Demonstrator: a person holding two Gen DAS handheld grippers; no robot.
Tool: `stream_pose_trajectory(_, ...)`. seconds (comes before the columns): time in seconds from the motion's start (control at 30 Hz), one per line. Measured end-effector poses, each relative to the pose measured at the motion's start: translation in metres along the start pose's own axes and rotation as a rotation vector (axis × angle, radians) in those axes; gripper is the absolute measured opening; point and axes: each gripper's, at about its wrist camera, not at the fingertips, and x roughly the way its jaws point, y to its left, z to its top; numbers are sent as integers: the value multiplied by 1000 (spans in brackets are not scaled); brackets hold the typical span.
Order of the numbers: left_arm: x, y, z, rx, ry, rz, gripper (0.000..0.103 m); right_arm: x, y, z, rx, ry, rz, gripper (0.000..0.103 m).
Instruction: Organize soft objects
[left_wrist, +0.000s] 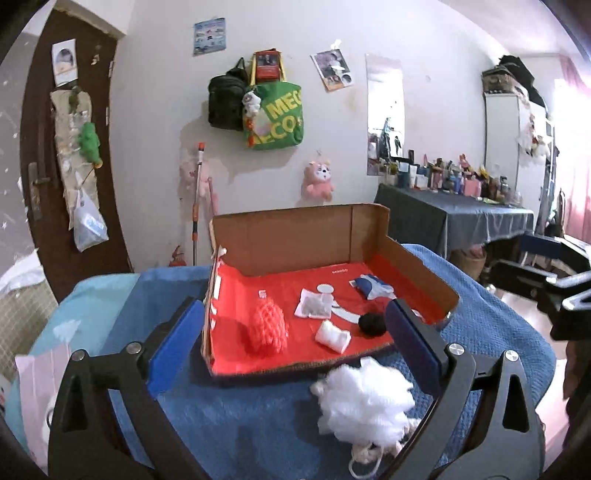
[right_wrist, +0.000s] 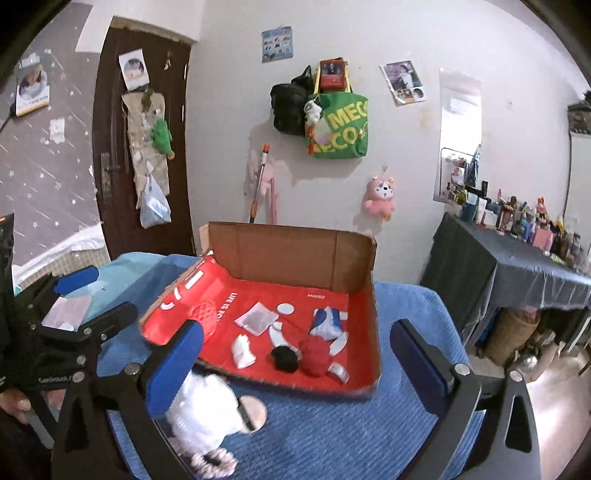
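An open cardboard box (left_wrist: 295, 236) with a red lining (right_wrist: 362, 266) lies on a blue towel (left_wrist: 258, 424). Inside it are a red mesh pouf (left_wrist: 267, 328), a white rolled cloth (left_wrist: 332, 336), a black ball (right_wrist: 284, 358), a red yarn ball (right_wrist: 314, 356), a sachet (right_wrist: 258, 319) and a blue-white cloth (right_wrist: 327, 323). A white pouf (left_wrist: 365, 402) rests on the towel in front of the box, beside my right gripper's left finger in the right wrist view. My left gripper (left_wrist: 295, 347) and right gripper (right_wrist: 297, 360) both stand open and hold nothing.
A side table (right_wrist: 517, 266) under a dark cloth carries several bottles at the right. Bags (left_wrist: 273, 114) and a pink plush (left_wrist: 317, 181) hang on the wall; a brown door (right_wrist: 122, 147) is at the left. A pink sheet (left_wrist: 40, 376) lies at the towel's left edge.
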Motion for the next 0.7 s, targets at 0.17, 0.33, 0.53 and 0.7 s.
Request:
stream_pose_trajectory(0.17, -4, 1, -31, -24, 12, 29, 100, -7, 1, -41, 44, -22, -52, 103)
stream_pose_trajectory(0.33, -6, 0, -63, -46, 41, 51, 100, -7, 1, -79, 63, -20, -102, 103)
stream_pose_trajectory(0.53, 6, -4, -94, -39, 104, 60, 100, 6, -2, -118, 103, 21, -121, 103)
stream_pose_trajectory(0.7, 14, -5, -112, -33, 149, 66, 100, 16, -1, -141, 111, 64, -128, 103)
